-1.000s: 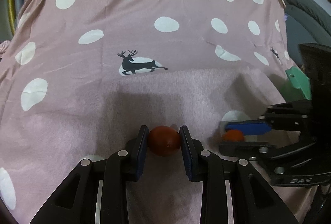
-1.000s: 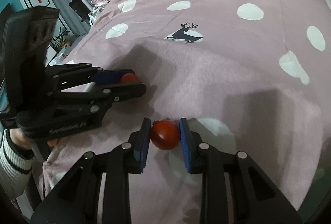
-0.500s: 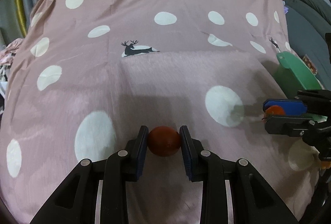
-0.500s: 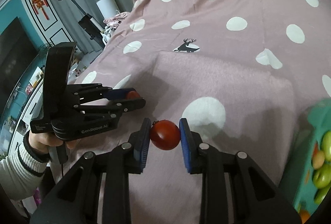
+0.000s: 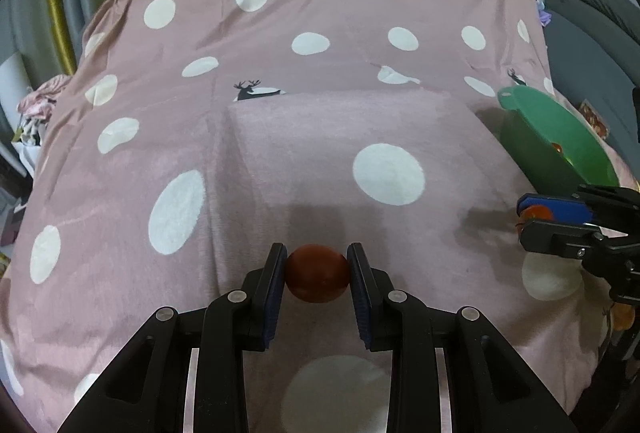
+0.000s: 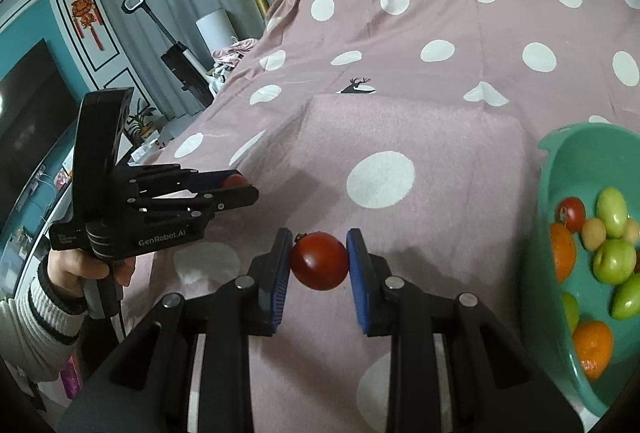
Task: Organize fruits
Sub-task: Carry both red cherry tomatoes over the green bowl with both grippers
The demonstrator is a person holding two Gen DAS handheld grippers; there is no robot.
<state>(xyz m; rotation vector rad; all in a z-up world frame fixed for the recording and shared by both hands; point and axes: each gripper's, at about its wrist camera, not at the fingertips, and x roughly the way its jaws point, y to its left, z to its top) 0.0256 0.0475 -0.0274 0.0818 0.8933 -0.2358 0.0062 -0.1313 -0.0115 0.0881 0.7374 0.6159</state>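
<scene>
A pink cloth (image 5: 280, 161) with white dots and small deer prints covers the whole surface, draped over a raised block in its middle. At the right edge of the cloth stands a green basin (image 6: 548, 193); only the right wrist view looks into it and shows green apples (image 6: 614, 261), oranges (image 6: 592, 349) and a red tomato (image 6: 573, 213) lying inside. The left wrist view catches just its outer wall and far rim.

The left tongs (image 5: 317, 273) are pinched on a dark red tomato (image 5: 317, 273), pointing steeply down over the near part of the cloth. The right wrist view shows them from the side, at the left, with a hand (image 6: 86, 269) in a striped sleeve (image 6: 36, 317) gripping the handle.

The right tongs (image 6: 319, 260) are clamped on a bright red tomato with a stem (image 6: 319, 260), above the cloth, the basin close on their right. The left wrist view shows them side-on at the right, near the basin.
</scene>
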